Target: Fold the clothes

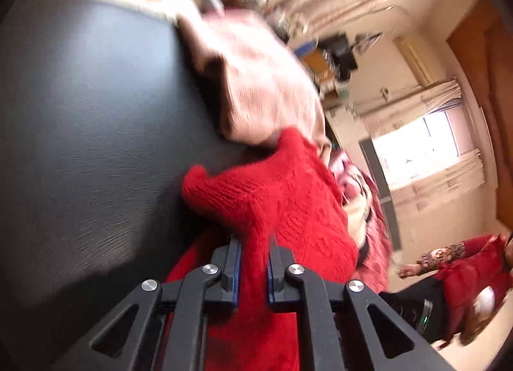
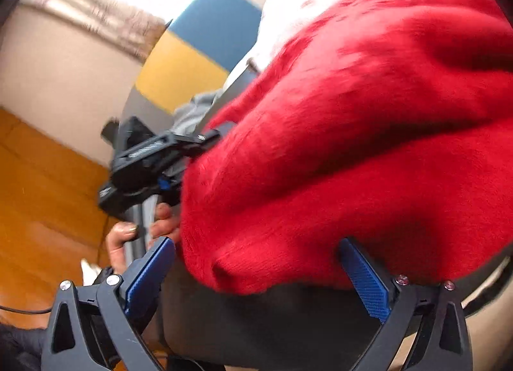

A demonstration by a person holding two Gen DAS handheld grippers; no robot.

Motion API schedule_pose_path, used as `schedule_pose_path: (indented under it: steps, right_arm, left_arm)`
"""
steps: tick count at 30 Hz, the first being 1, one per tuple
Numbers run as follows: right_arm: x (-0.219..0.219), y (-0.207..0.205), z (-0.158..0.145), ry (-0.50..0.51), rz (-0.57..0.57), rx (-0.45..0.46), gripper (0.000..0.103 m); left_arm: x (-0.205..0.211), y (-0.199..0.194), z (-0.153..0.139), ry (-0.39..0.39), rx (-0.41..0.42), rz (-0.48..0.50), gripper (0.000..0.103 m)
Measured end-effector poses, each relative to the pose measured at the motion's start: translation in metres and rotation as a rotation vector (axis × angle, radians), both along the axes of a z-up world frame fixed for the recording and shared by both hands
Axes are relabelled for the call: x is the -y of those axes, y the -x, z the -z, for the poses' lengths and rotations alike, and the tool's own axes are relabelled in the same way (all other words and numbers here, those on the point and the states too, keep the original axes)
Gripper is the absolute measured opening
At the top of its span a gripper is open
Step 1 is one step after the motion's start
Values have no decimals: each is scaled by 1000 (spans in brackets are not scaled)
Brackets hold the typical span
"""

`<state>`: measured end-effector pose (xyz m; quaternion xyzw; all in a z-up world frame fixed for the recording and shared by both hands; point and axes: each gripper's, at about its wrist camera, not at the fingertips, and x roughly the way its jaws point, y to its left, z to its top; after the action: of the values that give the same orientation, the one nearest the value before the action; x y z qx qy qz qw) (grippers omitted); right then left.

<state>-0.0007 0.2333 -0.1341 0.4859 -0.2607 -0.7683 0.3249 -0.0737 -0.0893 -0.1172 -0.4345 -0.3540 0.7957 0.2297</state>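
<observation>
A fuzzy red sweater [image 1: 288, 198] lies bunched on a dark table [image 1: 89, 134]. Seen from the left wrist, the left gripper [image 1: 255, 243] has its 2 jaws drawn close together, with a fold of the sweater's red knit pinched between the blue pads [image 1: 238, 262]. One sleeve end [image 1: 198, 178] sticks out over the bare tabletop. Beyond the sweater sits a pale pink garment [image 1: 256, 82], touching the sweater's far edge. The whole view is tilted and blurred. At the right edge a person [image 1: 461, 262] in red clothing sits well apart from the table, and a bright window [image 1: 416, 150] shows behind.

From the right wrist, the right gripper [image 2: 256, 271] stands spread wide, blue pads [image 2: 365, 281] far apart and released. The sweater's rolled edge hangs between them, resting against the right pad; the left pad looks just clear of it. Further left, a hand [image 2: 128, 239] grips the left gripper's handle, and that gripper's black body [image 2: 150, 159] meets the sweater's side. A white cloth [image 2: 288, 12] lies behind the sweater.
</observation>
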Motion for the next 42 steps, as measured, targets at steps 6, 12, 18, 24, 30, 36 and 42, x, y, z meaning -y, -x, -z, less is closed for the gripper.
schedule_pose_path:
  steps: [6, 12, 18, 24, 30, 36, 42]
  right_arm:
    - [75, -30, -2, 34, -251, 21, 103]
    - [149, -77, -11, 4, -480, 14, 103]
    - [167, -95, -42, -123, -628, -44, 103]
    - [170, -68, -94, -224, -563, -181, 103]
    - [189, -13, -109, -394, -454, -273, 103]
    - [227, 31, -74, -698, -413, -251, 103]
    - [183, 13, -52, -541, -333, -188, 103]
  left_arm:
    - [45, -121, -50, 264, -164, -90, 10]
    - [91, -218, -44, 329, -115, -138, 11]
    - [120, -269, -2, 112, -32, -248, 20]
    - [139, -283, 17, -29, -11, -331, 32]
    - [143, -275, 23, -152, -24, -376, 54]
    - [137, -263, 16, -108, -83, -377, 55]
    - [110, -223, 9, -142, -62, -238, 57]
